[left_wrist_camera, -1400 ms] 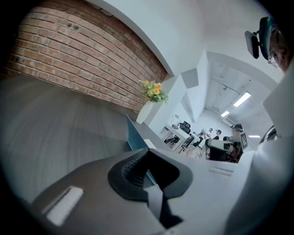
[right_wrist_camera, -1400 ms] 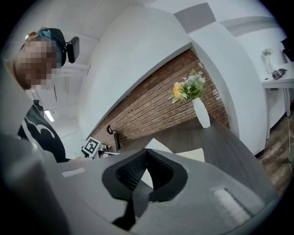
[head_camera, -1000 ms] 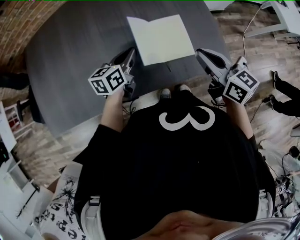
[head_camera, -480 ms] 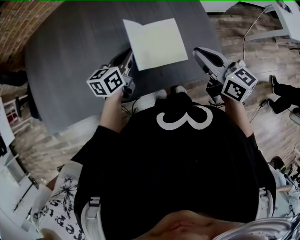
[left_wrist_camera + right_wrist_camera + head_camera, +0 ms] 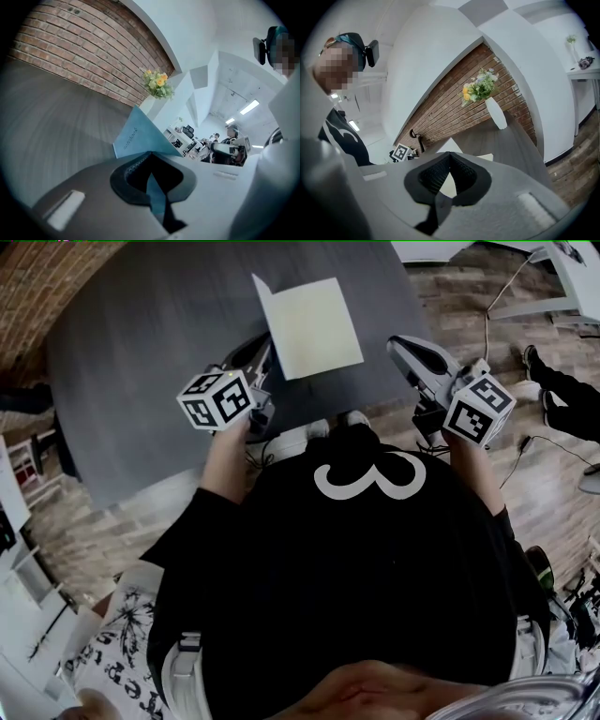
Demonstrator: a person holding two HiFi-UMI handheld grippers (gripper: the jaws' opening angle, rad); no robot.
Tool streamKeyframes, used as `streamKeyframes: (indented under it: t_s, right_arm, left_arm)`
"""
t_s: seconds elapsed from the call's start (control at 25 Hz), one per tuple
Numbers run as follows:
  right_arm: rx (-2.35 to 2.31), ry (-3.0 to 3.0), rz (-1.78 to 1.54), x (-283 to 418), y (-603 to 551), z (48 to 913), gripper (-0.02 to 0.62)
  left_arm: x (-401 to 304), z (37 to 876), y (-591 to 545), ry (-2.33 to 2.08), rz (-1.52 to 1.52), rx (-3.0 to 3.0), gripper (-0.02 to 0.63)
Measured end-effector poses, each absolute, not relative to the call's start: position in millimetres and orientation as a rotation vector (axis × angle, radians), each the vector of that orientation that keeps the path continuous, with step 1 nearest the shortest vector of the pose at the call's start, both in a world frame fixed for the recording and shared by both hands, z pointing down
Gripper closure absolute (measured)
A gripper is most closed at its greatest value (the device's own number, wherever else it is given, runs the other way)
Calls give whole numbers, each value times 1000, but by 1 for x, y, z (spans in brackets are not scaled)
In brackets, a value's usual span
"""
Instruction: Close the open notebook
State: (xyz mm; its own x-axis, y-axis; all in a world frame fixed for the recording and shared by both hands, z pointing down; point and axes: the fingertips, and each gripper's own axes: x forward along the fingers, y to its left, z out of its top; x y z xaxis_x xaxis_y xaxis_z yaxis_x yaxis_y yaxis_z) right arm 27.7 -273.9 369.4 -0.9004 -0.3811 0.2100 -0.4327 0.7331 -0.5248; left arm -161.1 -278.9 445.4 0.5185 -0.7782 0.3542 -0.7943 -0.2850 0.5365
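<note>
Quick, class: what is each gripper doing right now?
Left gripper: shut on the notebook cover.
Right gripper: shut, holding nothing.

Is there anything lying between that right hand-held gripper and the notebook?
Nothing does. In the head view, only a bare strip of the dark table separates the right hand-held gripper from the notebook.

Studio room with a brick wall and a dark table

A dark grey table [image 5: 141,352] stands on a floor of pale wooden planks [image 5: 469,296], with a red brick wall [image 5: 93,51] behind it. A white vase [image 5: 496,113] of yellow and white flowers [image 5: 478,89] sits at the table's far edge. The upper walls are plain white, strip lights [image 5: 249,107] glow overhead, and cables [image 5: 487,329] trail beside a white desk [image 5: 553,282].
</note>
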Motion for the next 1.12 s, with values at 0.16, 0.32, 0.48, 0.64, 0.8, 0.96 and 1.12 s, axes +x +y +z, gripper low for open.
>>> streamKeyframes:
  t_s: [0.16, 0.32, 0.48, 0.64, 0.8, 0.96, 1.12]
  right_arm:
    - [682, -2844, 889, 39, -279, 375, 594]
    - [685, -2841, 909, 50, -282, 381, 594]
    - [686, -2836, 922, 55, -285, 384, 594]
    - [684, -2833, 937, 60, -287, 387, 594]
    - [681, -2825, 951, 60, -286, 389, 594]
    - [670, -2816, 965, 66, -288, 397, 594]
    - [658, -2812, 981, 69, -290, 402, 594]
  left_arm:
    - [-148, 451, -284, -1261, 35, 2082, 595]
    - [-133, 460, -289, -1246, 49, 2070, 595]
    - [-124, 463, -295, -1244, 70, 2071, 595]
    - [-114, 471, -297, -1234, 100, 2065, 595]
    - [-112, 484, -296, -1220, 132, 2036, 595]
    - [-106, 494, -301, -1243, 178, 2019, 595]
    - [-100, 507, -304, -1255, 206, 1985, 595]
